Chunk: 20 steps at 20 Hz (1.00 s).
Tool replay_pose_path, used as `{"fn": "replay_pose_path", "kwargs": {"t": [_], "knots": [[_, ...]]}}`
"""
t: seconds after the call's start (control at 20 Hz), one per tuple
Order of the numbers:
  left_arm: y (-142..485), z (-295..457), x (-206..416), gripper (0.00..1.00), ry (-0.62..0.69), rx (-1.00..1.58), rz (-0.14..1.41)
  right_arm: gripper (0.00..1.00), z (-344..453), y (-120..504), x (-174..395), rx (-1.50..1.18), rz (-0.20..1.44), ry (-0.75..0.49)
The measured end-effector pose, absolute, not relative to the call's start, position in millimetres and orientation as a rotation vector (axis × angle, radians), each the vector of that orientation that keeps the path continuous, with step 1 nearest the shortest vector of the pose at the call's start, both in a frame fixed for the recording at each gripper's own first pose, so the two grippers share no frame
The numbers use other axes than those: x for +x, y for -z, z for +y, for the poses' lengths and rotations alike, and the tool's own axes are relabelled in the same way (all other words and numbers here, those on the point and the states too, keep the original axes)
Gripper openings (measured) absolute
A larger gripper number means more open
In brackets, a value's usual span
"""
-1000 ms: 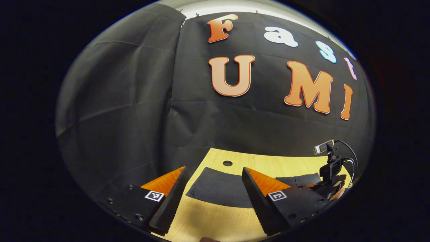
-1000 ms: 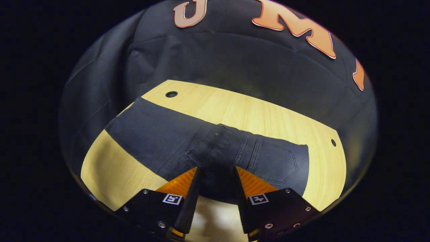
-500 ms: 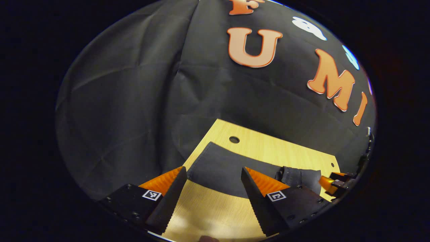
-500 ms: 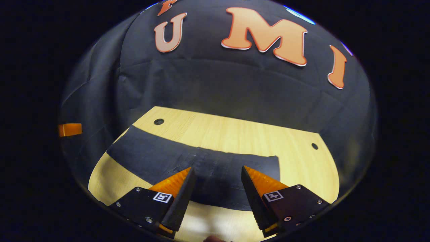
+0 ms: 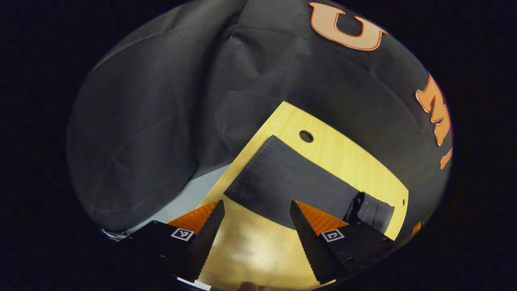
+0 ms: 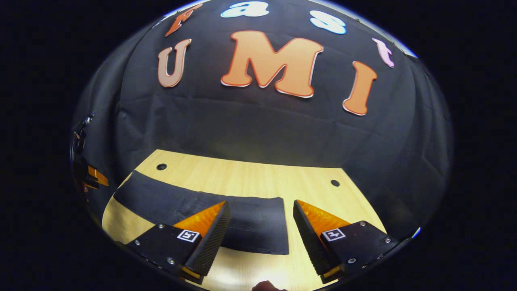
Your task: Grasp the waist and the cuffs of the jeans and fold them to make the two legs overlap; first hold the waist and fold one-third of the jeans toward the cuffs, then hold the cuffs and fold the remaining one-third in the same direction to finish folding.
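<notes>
Wooden table [image 6: 258, 178] spreads wide under both views, and the dark jeans [image 6: 250, 222] lie flat on it, a long band running from nine o'clock toward centre in the right gripper view. Left gripper [image 5: 254, 226] hangs spread and empty, with the cuff end [image 5: 258, 161] at twelve o'clock. Right gripper [image 6: 260, 226] gapes empty over the cloth.

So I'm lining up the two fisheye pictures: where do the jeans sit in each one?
Left gripper view: the jeans run diagonally across the wooden table, from centre toward lower right, just beyond the open left claw.
Right gripper view: a dark band, lower left to centre, behind the open right claw.
Shared landmark: the round table hole by the jeans' far end.
</notes>
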<state>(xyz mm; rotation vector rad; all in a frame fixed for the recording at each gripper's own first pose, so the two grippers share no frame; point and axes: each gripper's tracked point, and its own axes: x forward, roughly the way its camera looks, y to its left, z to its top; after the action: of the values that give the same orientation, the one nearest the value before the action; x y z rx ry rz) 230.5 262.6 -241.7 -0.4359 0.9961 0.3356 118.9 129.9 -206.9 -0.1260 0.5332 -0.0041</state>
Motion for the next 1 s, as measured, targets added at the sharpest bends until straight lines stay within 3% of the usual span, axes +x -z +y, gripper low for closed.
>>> {"fn": "replay_pose_path", "kwargs": {"t": [0.5,1.0], "knots": [[317,285,237,0.98,-0.364,-0.638,1.308,0.96,43,188,66,-0.133,0.516,0.221],[348,292,257,0.98,-0.461,-0.586,1.483,0.96,24,214,51,-0.08,0.552,0.262]]}}
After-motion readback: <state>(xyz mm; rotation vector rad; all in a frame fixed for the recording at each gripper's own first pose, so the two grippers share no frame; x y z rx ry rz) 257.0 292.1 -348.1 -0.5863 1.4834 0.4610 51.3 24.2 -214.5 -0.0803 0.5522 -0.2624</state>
